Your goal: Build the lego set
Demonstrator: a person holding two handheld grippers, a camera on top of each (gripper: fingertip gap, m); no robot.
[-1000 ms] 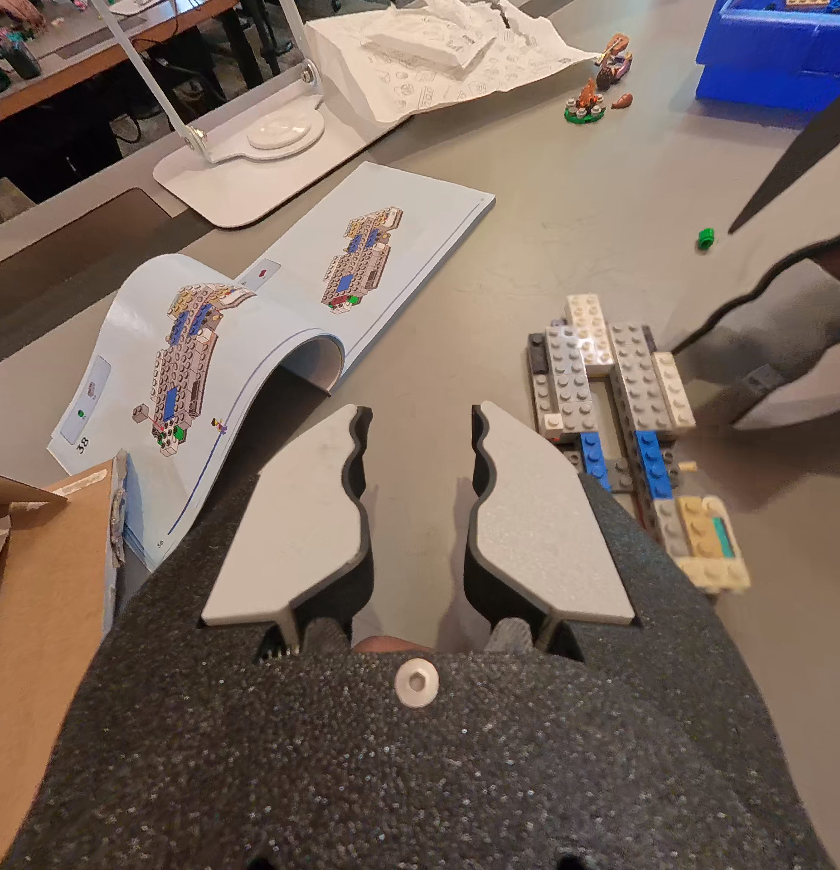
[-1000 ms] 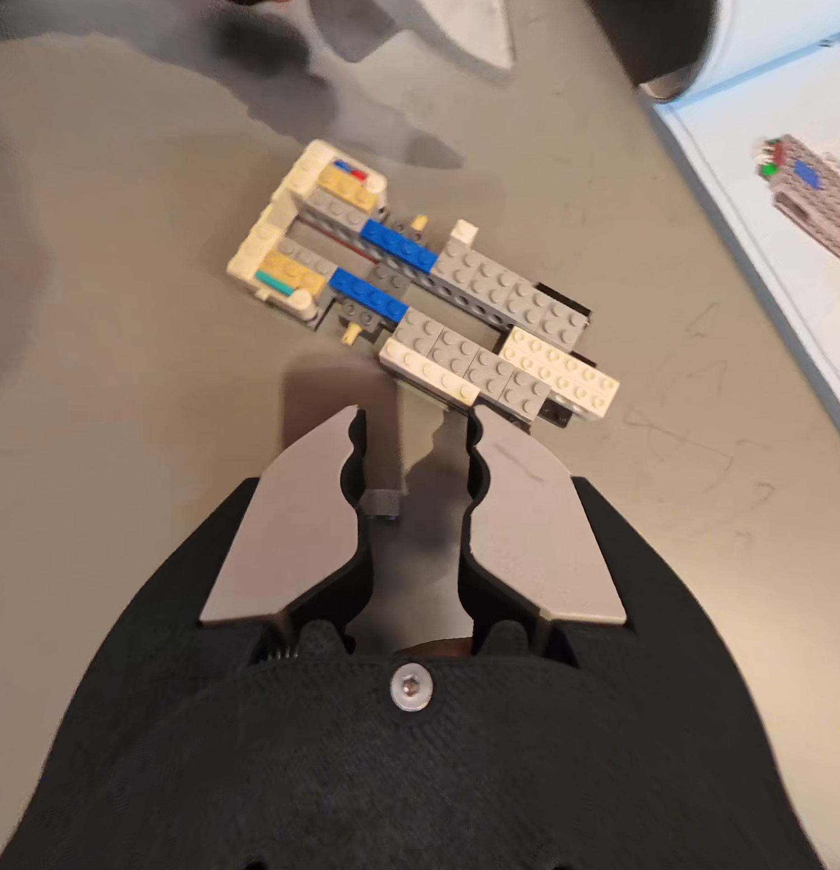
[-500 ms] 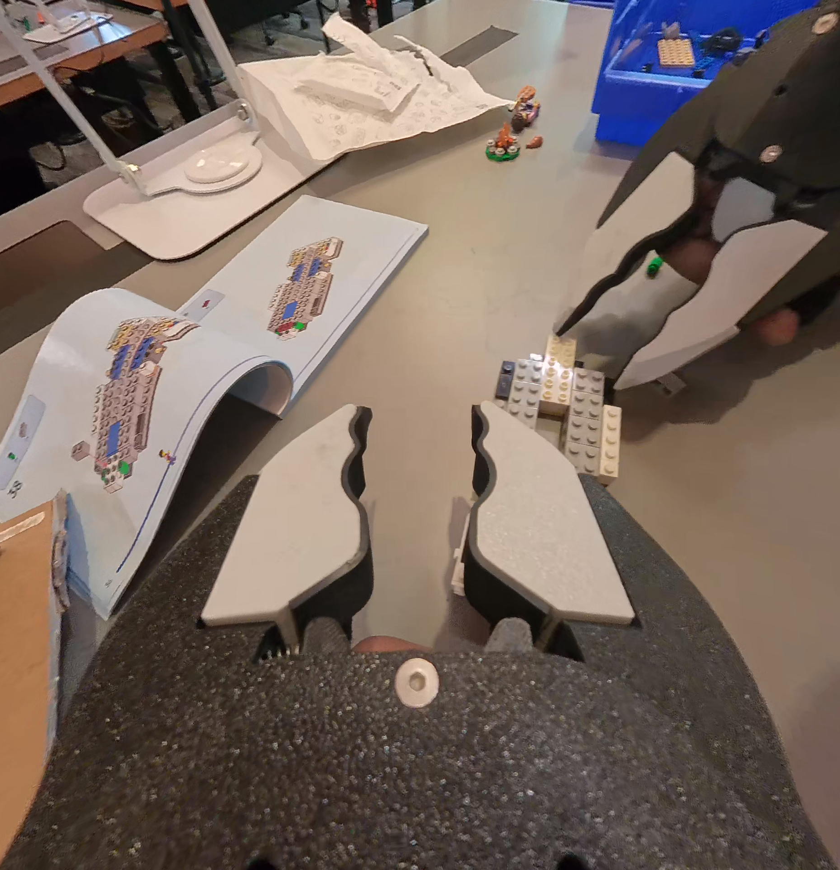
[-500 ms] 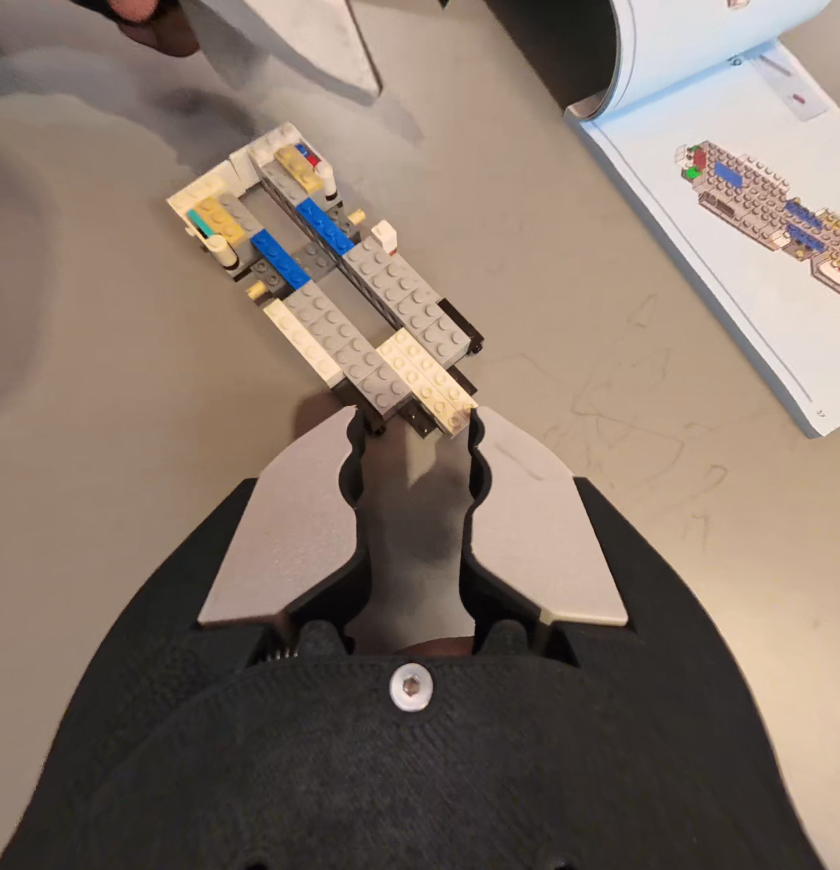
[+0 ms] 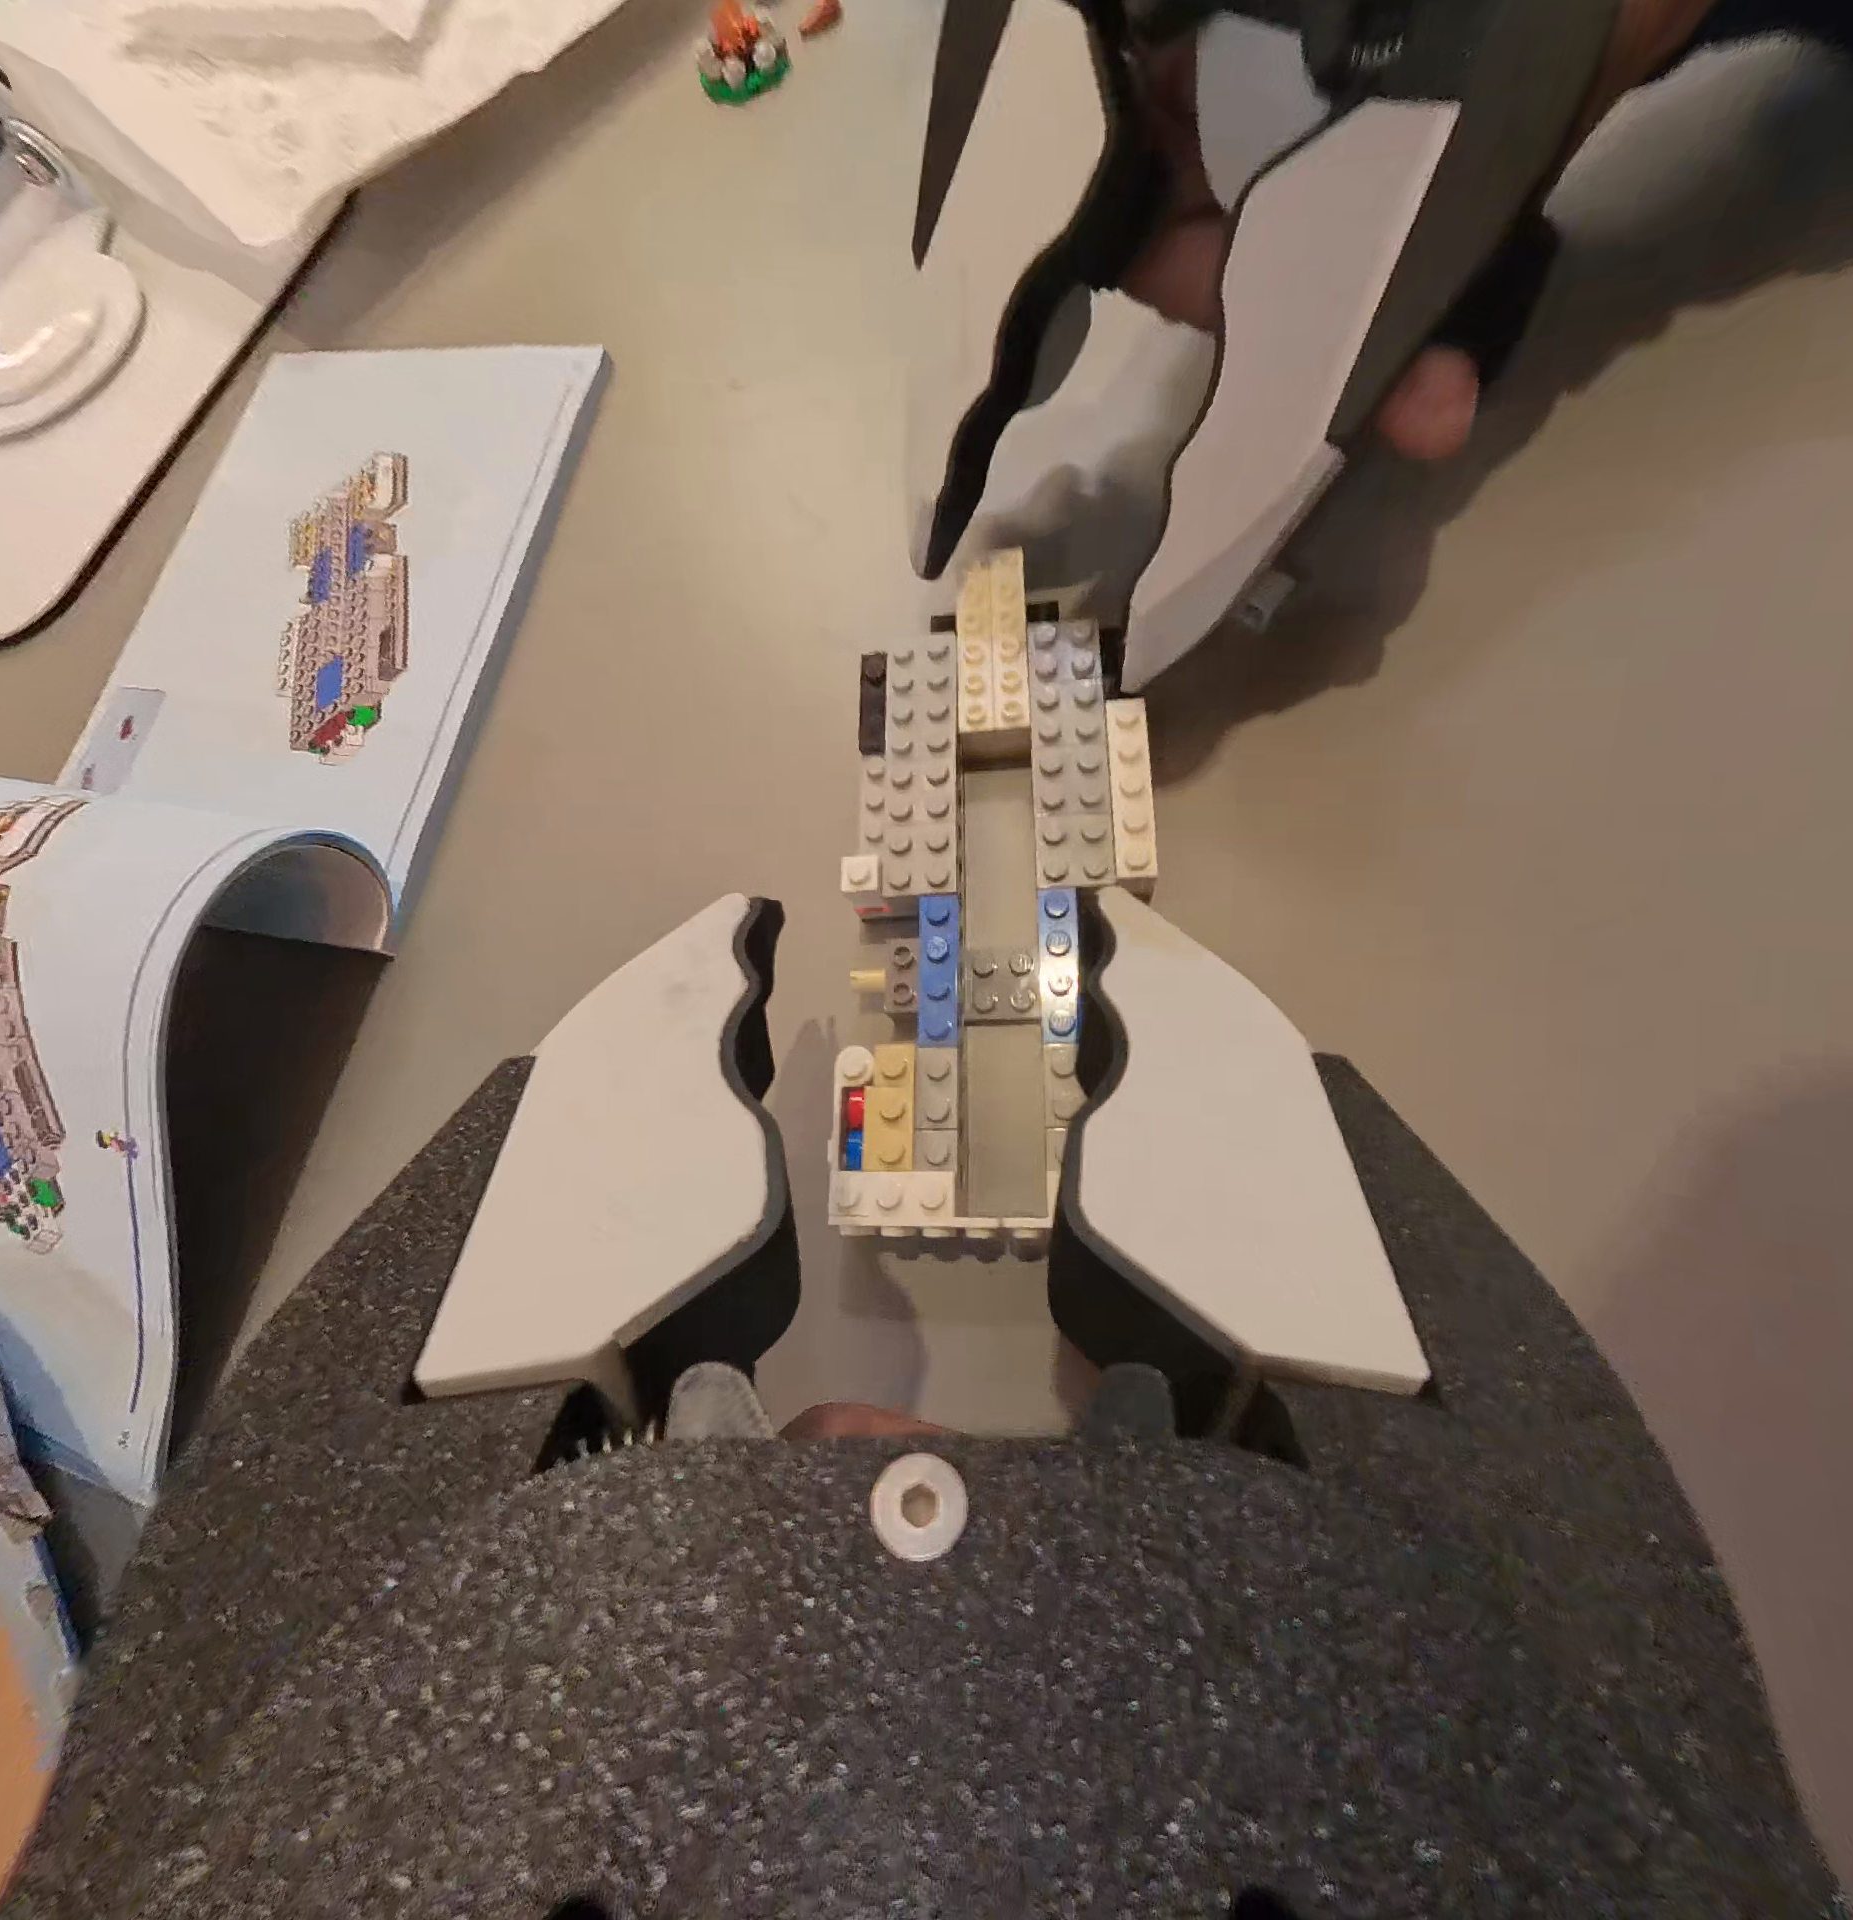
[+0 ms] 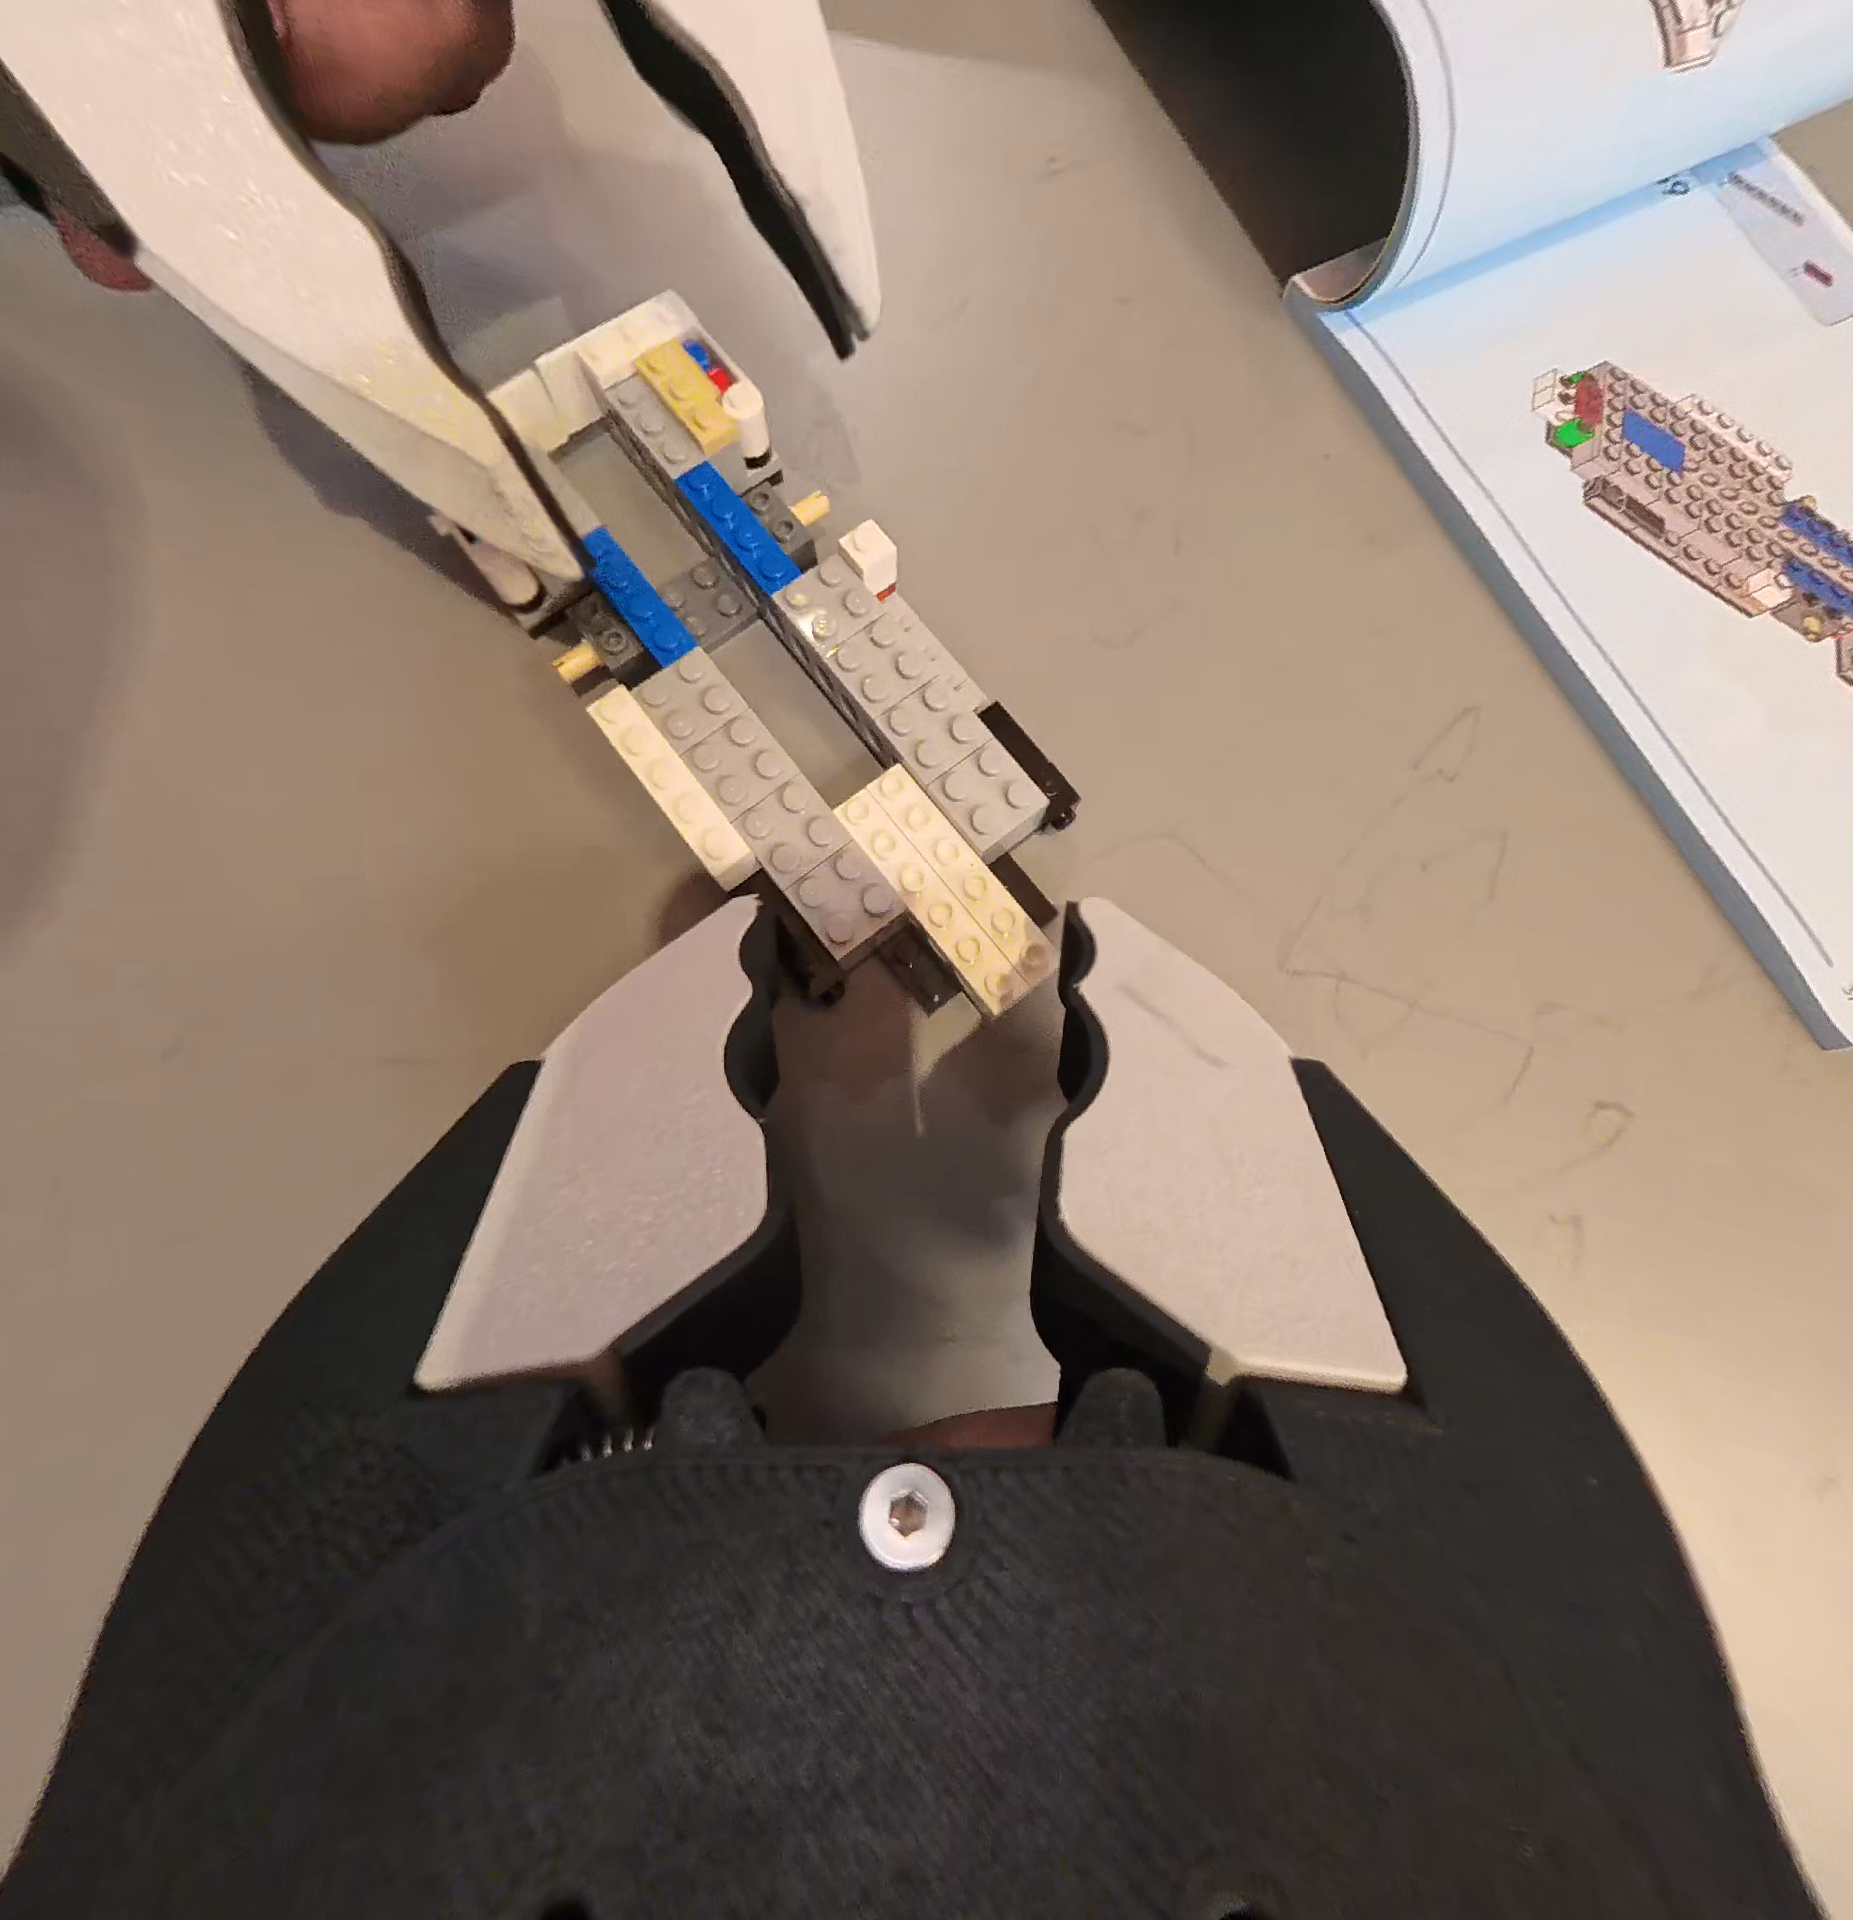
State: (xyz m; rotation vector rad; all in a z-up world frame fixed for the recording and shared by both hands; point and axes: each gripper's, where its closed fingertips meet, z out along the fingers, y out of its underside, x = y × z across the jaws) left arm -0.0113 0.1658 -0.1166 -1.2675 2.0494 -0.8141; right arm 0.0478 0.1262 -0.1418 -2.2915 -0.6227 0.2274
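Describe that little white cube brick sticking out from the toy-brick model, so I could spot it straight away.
On the grey table, find the long toy-brick model lying between the two hand-held grippers. On its side facing the open instruction booklet, just past the blue bricks, sits the white cube brick. It alone is single-studded and juts outward.

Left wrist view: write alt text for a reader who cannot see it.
An open left gripper straddles the near end of a long grey, cream and blue brick model on a table; the right gripper hangs over the far end. An open instruction booklet lies left.
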